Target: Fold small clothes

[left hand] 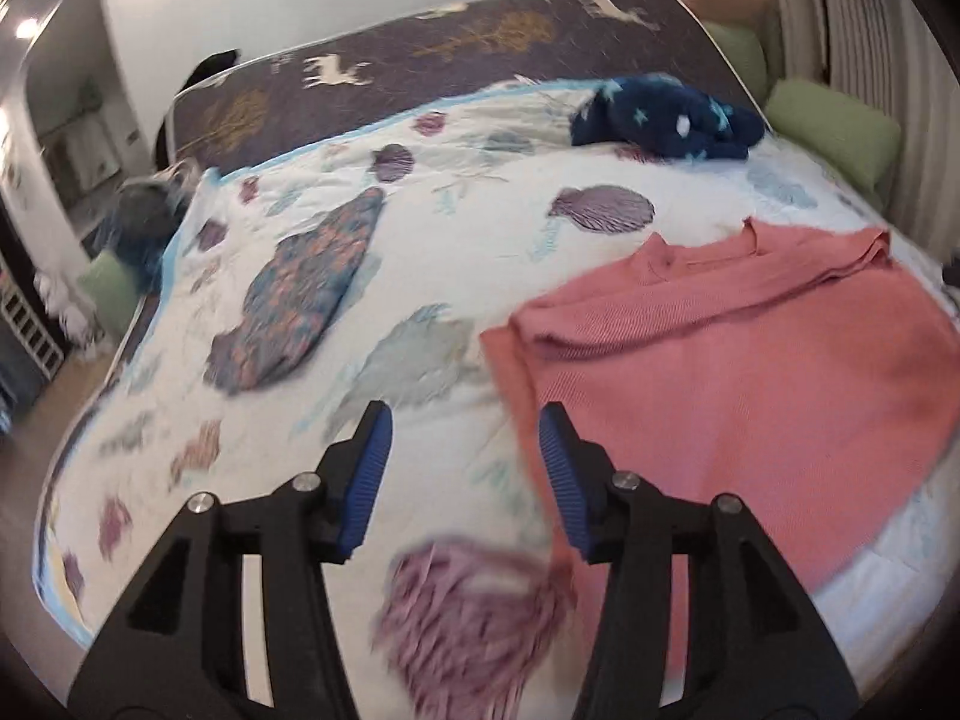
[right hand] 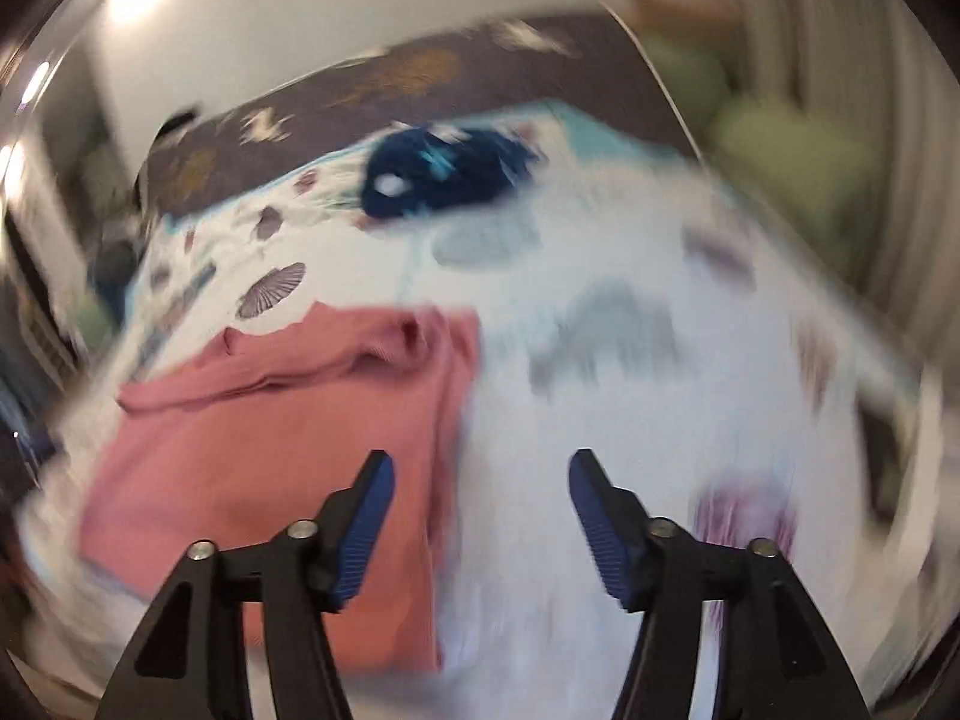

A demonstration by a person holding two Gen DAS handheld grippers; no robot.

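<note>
Left tool (left hand: 465, 438) up front, jaws parted, nothing between the pads, hanging over the bed (left hand: 420, 276) just beside the near-left edge of the pink top (left hand: 738, 372). Right tool (right hand: 480, 483) likewise spread wide and empty, over bare quilt just right of the top (right hand: 270, 450).

Pink top lies partly folded on the near right part of the bed, neckline away from the cameras, one side turned in. Ribbed knit, looks soft, light and limp; likely sags and bunches if lifted by one point. Best guess: pinch the two near hem corners, one per tool, edge layers together.

Left view is fairly sharp: shows a patterned piece (left hand: 300, 294) lying flat mid-bed, a navy star garment (left hand: 666, 117) in a heap near the headboard, green pillows (left hand: 834, 132). Right view is badly smeared; patterned piece can't be made out, but it shows the top's right folded edge and the empty quilt beside it.
</note>
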